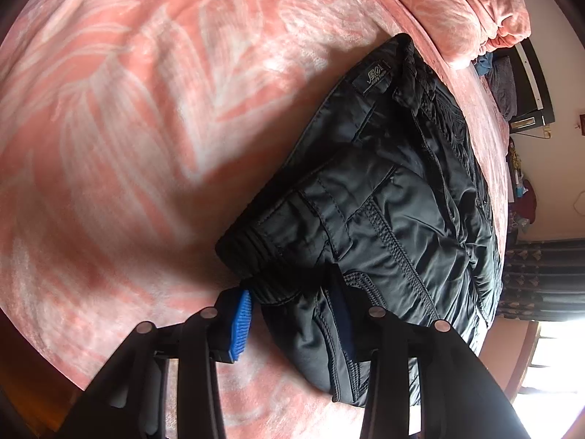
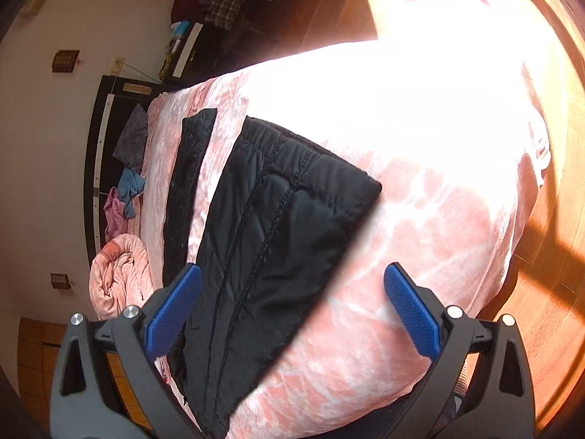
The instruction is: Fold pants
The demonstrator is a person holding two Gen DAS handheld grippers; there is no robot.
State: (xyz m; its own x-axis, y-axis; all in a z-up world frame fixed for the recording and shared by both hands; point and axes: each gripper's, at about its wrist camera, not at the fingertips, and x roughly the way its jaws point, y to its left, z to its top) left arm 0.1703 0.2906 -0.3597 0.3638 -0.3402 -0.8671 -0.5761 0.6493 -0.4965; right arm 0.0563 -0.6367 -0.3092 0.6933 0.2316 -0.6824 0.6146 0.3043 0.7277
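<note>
Clearly, black pants (image 1: pixel 384 201) sit between left fingers (image 1: pixel 241 316).

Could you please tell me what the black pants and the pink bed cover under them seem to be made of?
The black quilted pants look like a smooth synthetic shell, perhaps nylon or polyester: a slight sheen, stitched seam lines and puffy padding. The pink bed cover with pale leaf patterns looks like soft plush fleece: matte, fuzzy nap with blurred pattern edges. Neither fibre can be confirmed by sight.
</note>
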